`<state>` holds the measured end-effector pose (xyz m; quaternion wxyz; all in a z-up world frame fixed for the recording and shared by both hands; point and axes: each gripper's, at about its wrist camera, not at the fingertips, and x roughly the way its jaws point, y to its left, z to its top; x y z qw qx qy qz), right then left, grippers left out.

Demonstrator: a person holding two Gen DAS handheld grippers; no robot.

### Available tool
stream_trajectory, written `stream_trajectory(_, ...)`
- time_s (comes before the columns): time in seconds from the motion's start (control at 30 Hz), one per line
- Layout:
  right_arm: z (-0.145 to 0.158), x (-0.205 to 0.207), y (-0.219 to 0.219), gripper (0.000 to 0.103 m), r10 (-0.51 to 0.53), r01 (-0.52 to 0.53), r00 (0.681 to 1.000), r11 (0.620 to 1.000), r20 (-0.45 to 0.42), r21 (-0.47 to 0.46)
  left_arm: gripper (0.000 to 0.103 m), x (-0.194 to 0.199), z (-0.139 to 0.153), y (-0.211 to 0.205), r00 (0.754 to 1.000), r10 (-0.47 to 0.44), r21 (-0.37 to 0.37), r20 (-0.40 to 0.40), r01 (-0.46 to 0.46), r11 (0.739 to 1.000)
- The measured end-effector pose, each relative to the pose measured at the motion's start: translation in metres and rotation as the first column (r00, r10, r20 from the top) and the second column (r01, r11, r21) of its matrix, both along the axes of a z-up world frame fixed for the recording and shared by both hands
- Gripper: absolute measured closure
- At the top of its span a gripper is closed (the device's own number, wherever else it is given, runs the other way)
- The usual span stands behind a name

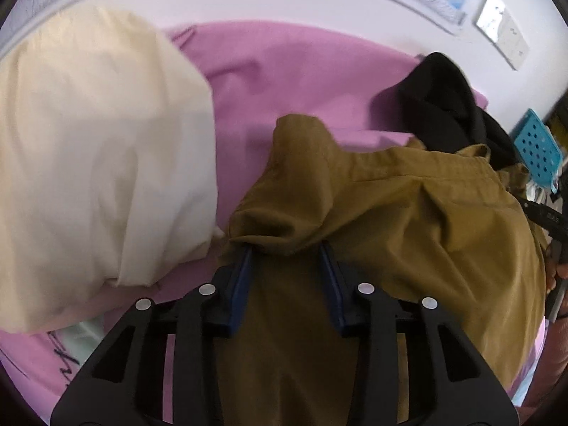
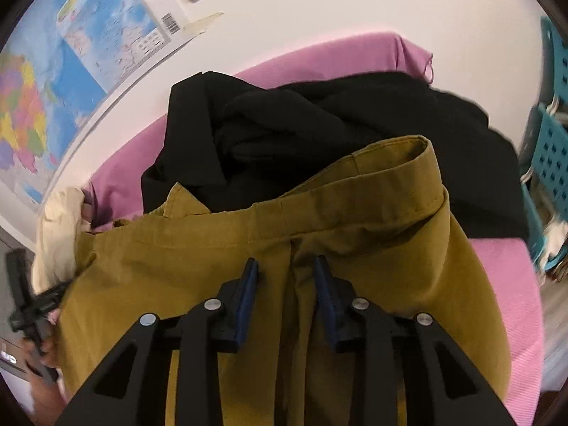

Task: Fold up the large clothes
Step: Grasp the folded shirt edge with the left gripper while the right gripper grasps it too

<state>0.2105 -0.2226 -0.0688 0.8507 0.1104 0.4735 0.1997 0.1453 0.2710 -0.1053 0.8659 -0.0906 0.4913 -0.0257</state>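
The left tongs point(image 1: 285, 248) and right tongs point(image 2: 285, 262) are both hovering spread over the mustard garment point(image 2: 355, 220), their blue pads apart with the cloth lying between them, not pinched. The garment is sprawling on the pink sheet point(image 1: 284, 71), with a black garment point(image 2: 319, 117) bunching just behind it and a cream pillow point(image 1: 88, 142) sitting beside it.

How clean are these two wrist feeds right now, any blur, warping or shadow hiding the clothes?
Left wrist view: cream garment soft and blurred, olive garment fairly sharp, black garment throws a shadow on the pink sheet. Right wrist view: olive cloth sharp at centre, map and blue basket smeared at the rim. Both views: strong fisheye bending, dark corners.
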Motion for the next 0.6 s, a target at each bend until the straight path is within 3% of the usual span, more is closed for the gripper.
stream_trajectory(0.07,0.005,-0.005,-0.001,0.070,-0.004,0.004,1.000,1.000,0.013,-0.007,0.065,-0.003,0.003,-0.002,1.000,-0.004,0.016,0.012,0.004,1.000)
stream_trajectory(0.17,0.022,-0.021,-0.009,0.063,-0.017,0.015,0.998,0.999,0.056,0.036,0.053,-0.014,0.011,-0.003,0.998,0.014,0.061,0.059,-0.017,0.998)
stream_trajectory(0.23,0.037,-0.039,-0.016,0.059,-0.001,-0.006,0.995,0.998,0.101,0.065,0.051,-0.030,0.020,-0.005,0.994,0.009,0.093,0.105,-0.019,0.995)
stream_trajectory(0.37,0.055,-0.083,-0.024,0.056,0.052,-0.063,0.983,0.996,0.175,0.058,0.046,-0.066,0.035,-0.008,0.982,-0.056,0.079,0.182,0.042,0.996)
stream_trajectory(0.47,0.046,-0.094,-0.027,0.055,0.078,-0.086,0.984,0.995,0.162,0.042,0.039,-0.079,0.031,-0.007,0.978,-0.086,0.052,0.189,0.078,0.996)
stream_trajectory(0.6,0.015,-0.076,-0.037,0.058,0.033,-0.038,0.995,0.998,0.093,0.050,0.041,-0.071,0.006,0.004,0.989,-0.039,0.025,0.141,0.036,0.999)
